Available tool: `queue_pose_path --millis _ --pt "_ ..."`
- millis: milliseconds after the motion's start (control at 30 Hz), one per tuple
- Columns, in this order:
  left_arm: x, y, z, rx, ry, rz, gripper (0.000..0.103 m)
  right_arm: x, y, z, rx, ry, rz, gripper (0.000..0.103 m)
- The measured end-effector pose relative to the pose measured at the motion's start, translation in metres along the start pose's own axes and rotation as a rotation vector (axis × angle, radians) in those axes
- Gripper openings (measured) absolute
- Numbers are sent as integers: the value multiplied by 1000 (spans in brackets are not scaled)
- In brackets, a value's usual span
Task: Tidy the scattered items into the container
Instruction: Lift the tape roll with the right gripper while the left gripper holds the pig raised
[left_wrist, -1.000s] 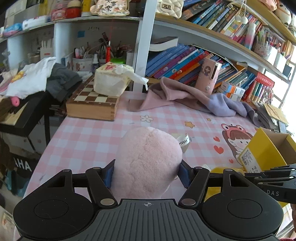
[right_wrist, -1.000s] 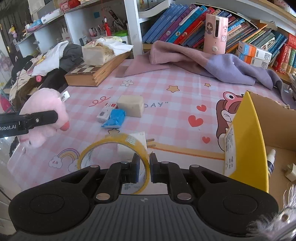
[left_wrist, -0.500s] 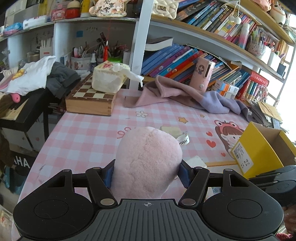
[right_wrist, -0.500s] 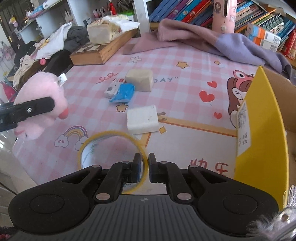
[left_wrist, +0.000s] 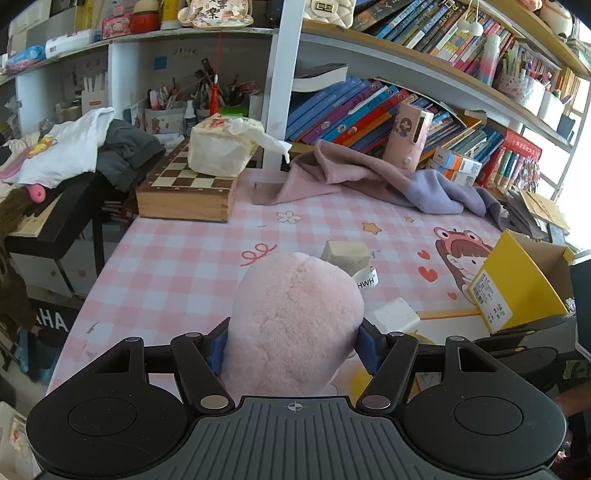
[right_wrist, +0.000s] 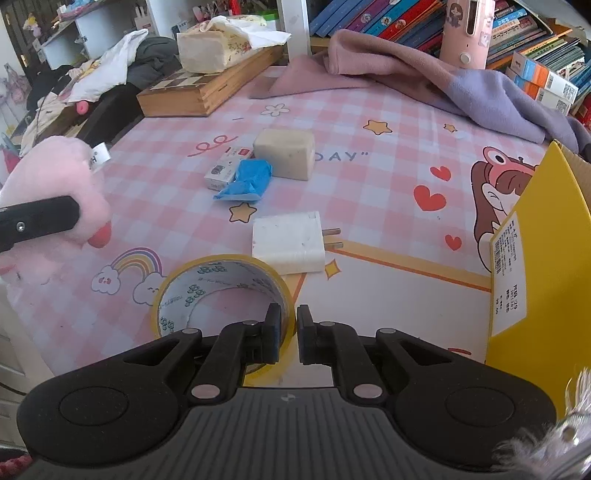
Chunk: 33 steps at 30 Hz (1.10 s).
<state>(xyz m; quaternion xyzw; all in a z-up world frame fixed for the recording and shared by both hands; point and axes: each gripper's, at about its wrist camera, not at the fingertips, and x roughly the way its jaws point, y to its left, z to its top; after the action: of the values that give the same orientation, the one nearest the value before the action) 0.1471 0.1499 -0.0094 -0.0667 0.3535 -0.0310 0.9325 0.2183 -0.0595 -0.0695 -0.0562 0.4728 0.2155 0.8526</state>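
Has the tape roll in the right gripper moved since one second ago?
Yes. The tape roll, pinched by the right gripper, has dropped from overlapping the white charger to nearer the camera.

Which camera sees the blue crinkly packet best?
The right wrist view: the blue packet lies in plain sight there, between a small white box and a beige block. In the left wrist view the pink plush toy hides it.

Left tool (left_wrist: 291, 345) clamps pink plush toy (left_wrist: 293, 325)

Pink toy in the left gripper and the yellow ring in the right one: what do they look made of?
Pink toy: soft plush, matte fuzzy pile, with a sewn fabric tag. Yellow ring: apparently a roll of glossy translucent packing tape on a printed, probably cardboard, core; its wall sits pinched between the right gripper pads.
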Motion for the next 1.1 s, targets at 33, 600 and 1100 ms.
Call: queue_pose_path --millis 33,600,1100 --pt "-1 0 0 -1 -1 -1 66 0 1 -1 -3 -2 -4 9" --pt "-34 0 -11 29 -46 -69 66 -49 23 -21 14 -105 3 9" --pt "-88 -4 -36 35 -27 -210 66 -145 33 -73 110 -186 2 9"
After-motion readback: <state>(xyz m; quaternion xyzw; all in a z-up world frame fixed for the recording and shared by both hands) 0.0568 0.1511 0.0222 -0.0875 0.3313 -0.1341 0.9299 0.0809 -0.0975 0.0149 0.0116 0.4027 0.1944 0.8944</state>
